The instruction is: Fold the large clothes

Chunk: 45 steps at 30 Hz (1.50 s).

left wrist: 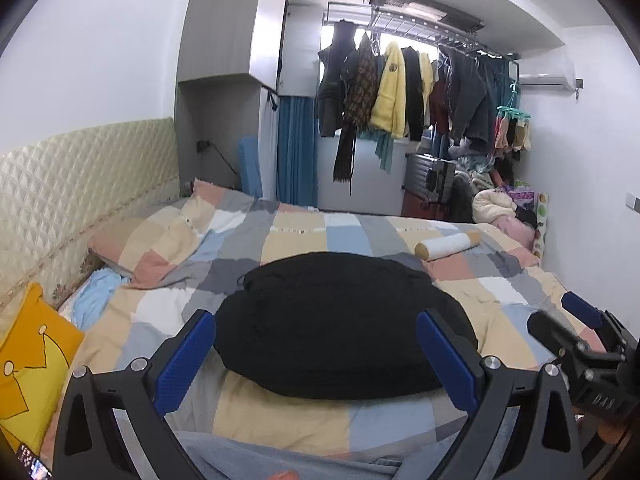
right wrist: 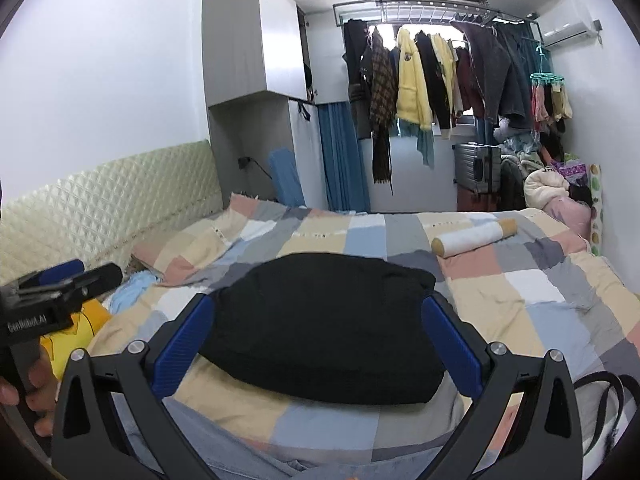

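Black garment [left wrist: 340,320] lies folded into a thick, rounded-edge bundle at centre of the patchwork bedspread [left wrist: 400,428], upper layer set back toward 12 o'clock. Left gripper [left wrist: 316,340] and right gripper [right wrist: 316,328] both hover apart from it, jaws spread wide, holding nothing. White roll [left wrist: 446,245] rests at 2 o'clock.
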### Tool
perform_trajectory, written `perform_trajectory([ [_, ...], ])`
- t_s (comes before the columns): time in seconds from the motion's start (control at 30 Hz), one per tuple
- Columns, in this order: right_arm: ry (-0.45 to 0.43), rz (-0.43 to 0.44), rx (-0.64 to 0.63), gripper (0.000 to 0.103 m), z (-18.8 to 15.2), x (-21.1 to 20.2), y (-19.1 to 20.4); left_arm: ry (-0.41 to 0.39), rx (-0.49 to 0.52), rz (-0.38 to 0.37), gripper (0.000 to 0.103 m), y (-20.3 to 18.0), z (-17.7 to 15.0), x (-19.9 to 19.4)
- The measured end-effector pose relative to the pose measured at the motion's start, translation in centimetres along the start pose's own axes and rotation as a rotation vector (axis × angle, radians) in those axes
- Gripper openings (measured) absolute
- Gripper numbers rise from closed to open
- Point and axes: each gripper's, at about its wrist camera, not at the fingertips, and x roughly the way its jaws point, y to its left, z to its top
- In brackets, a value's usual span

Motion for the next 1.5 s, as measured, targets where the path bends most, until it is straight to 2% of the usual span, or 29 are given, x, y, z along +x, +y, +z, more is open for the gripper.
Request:
perform_trajectory([
  [0.17, 0.003, -0.011, 0.014, 0.103, -1.1, 0.6, 0.0, 0.038, -0.013, -0.013, 0.101, 0.5, -0.7, 2.2],
  [0.4, 0.058, -0.015, 0.005, 0.103, -1.9, 1.4, 0.1, 0.080, -0.002, -0.036, 0.101, -0.5, -1.3, 4.1],
  [0.67, 0.093, -0.018, 0.032, 0.103, -2.4, 2.2, -0.5, 0.087, -0.007, -0.066, 0.101, -1.1, -1.8, 4.5],
  [0.93, 0.080, -0.054, 0.044, 0.103, -2.3, 1.7, -1.0, 0.108, -0.002, -0.072, 0.101, -1.1, -2.1, 5.5],
  [1.5, 0.097, -0.073, 0.043, 0.103, -2.3, 1.9, -1.0, 0.120, 0.014, -0.085, 0.101, -1.2, -2.5, 6.0],
])
